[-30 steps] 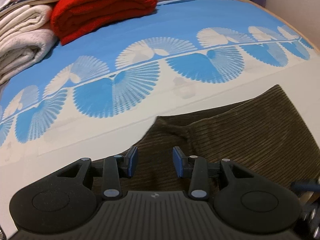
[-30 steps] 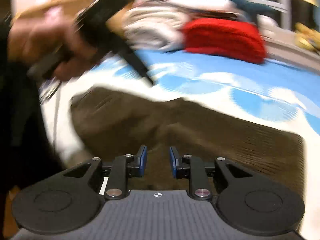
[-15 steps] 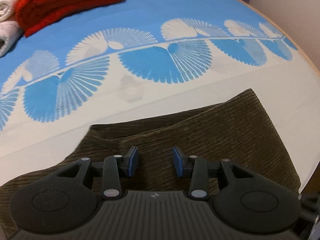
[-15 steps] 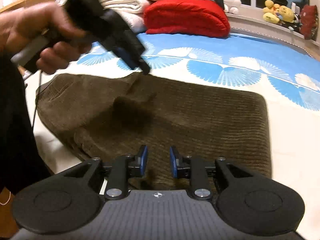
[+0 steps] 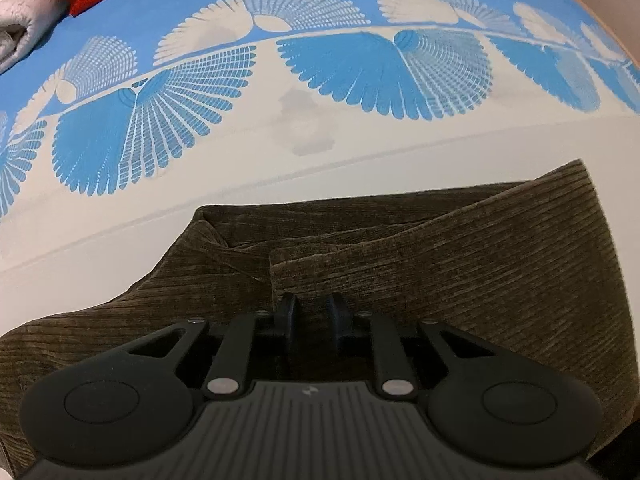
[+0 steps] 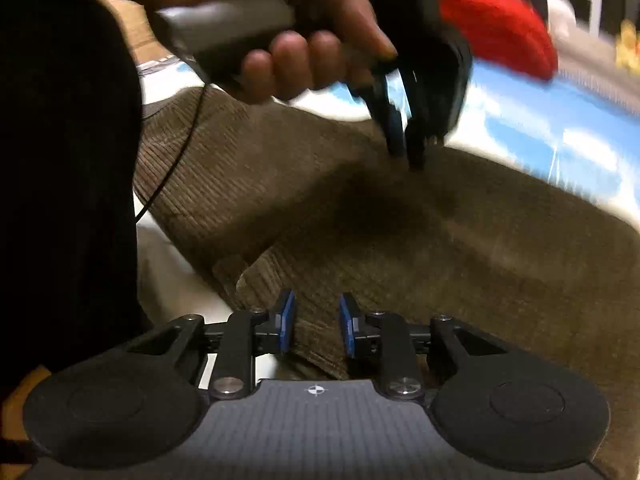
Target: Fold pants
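Left wrist view: brown corduroy pants (image 5: 460,264), folded, on the bed (image 5: 360,152); long axis left-right. Left tongs (image 5: 311,312) over a raised fold edge, jaws just narrowing, cloth between; grip not confirmed.

Right wrist view: right tongs (image 6: 314,322) narrow, straddling the pants' near edge, nothing visibly pinched. Left tongs farther in, at mid-cloth.

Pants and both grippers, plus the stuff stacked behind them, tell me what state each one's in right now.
Brown corduroy pants: folded over in layers, lying flat on the bedspread.
Left gripper: tips down on the top layer, jaws just closed further, narrow gap, a grip not clear.
Right gripper: at the near edge of the pants, jaws apart, nothing pinched.
Red blanket: folded.
White blanket: folded.
Bedspread: spread flat.
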Demonstrator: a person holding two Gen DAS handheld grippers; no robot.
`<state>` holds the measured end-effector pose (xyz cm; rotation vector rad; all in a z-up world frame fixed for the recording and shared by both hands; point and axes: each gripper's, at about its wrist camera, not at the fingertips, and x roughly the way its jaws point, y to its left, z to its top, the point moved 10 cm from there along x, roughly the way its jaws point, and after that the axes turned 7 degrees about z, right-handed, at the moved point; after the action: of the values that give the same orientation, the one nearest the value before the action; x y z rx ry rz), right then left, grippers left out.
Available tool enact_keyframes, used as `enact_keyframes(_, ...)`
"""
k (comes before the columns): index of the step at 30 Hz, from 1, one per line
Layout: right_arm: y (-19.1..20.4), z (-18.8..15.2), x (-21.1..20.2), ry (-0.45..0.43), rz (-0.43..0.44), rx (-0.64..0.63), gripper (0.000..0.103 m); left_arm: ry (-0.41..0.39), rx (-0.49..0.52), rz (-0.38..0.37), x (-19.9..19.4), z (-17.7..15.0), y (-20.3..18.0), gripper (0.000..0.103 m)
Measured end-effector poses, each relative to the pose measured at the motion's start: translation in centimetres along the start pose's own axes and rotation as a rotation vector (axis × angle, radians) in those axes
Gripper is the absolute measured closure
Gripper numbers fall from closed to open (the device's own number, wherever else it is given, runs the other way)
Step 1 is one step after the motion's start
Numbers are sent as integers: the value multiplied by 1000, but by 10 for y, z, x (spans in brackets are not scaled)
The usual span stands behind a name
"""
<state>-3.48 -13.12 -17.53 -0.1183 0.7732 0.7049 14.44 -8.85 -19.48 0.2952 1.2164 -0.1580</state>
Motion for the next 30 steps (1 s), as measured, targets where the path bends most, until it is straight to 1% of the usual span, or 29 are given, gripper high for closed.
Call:
enact_keyframes(1, 0, 4, -4, -14, 3, 12, 77, -8, -8, 2, -3, 1, 3, 80)
enact_keyframes(3, -3, 13, -16, -78, 2, 37, 77, -29, -28, 10, -10, 2, 12, 79)
enact_keyframes(4, -3, 14, -18, -86, -6, 33, 76, -35, -41, 5, -14, 1, 15, 79)
enact_keyframes(5, 0, 11, -16, -66, -3, 17, 76, -41, -57, -5, -18, 0, 20, 79)
enact_keyframes(7, 8, -3, -5, 25, 14, -41, 77, -56, -75, -14, -27, -4, 28, 79)
enact_keyframes(8, 13, -6, -5, 25, -3, -90, 77, -67, -82, -13, -32, -8, 35, 79)
enact_keyframes(9, 14, -3, -7, 19, -16, -110, 77, -78, -89, -9, -38, -11, 42, 79)
enact_keyframes(10, 13, 0, -10, 19, -16, -96, 77, -94, -101, -3, -44, -15, 50, 79)
enact_keyframes(12, 2, 15, -25, -37, -40, -39, 77, -142, -137, -5, -61, -22, 70, 78)
enact_keyframes(15, -28, 39, -60, -145, -140, 48, 75, -220, -217, -23, -88, -38, 110, 77)
enact_keyframes(17, -55, 57, -92, -222, -202, 126, 64, -262, -269, -37, -106, -56, 141, 77)
enact_keyframes(20, -97, 73, -139, -334, -282, 246, 55, -297, -333, -58, -121, -87, 182, 76)
enact_keyframes(21, -111, 74, -155, -370, -298, 281, 54, -303, -358, -65, -123, -103, 197, 74)
enact_keyframes(22, -124, 71, -167, -394, -317, 305, 54, -300, -384, -68, -122, -116, 210, 70)
enact_keyframes(23, -134, 66, -172, -403, -341, 319, 54, -286, -422, -70, -118, -133, 222, 68)
enact_keyframes(25, -153, 46, -174, -401, -397, 351, 54, -235, -527, -82, -105, -166, 244, 68)
enact_keyframes(26, -160, 33, -169, -388, -415, 388, 54, -207, -581, -95, -97, -181, 253, 68)
enact_keyframes(27, -167, 16, -160, -353, -417, 445, 54, -172, -633, -108, -89, -196, 260, 66)
enact_keyframes(28, -169, 9, -153, -324, -409, 491, 54, -140, -668, -113, -82, -207, 263, 62)
enact_keyframes(30, -170, 9, -139, -321, -390, 514, 55, -76, -715, -100, -70, -225, 269, 57)
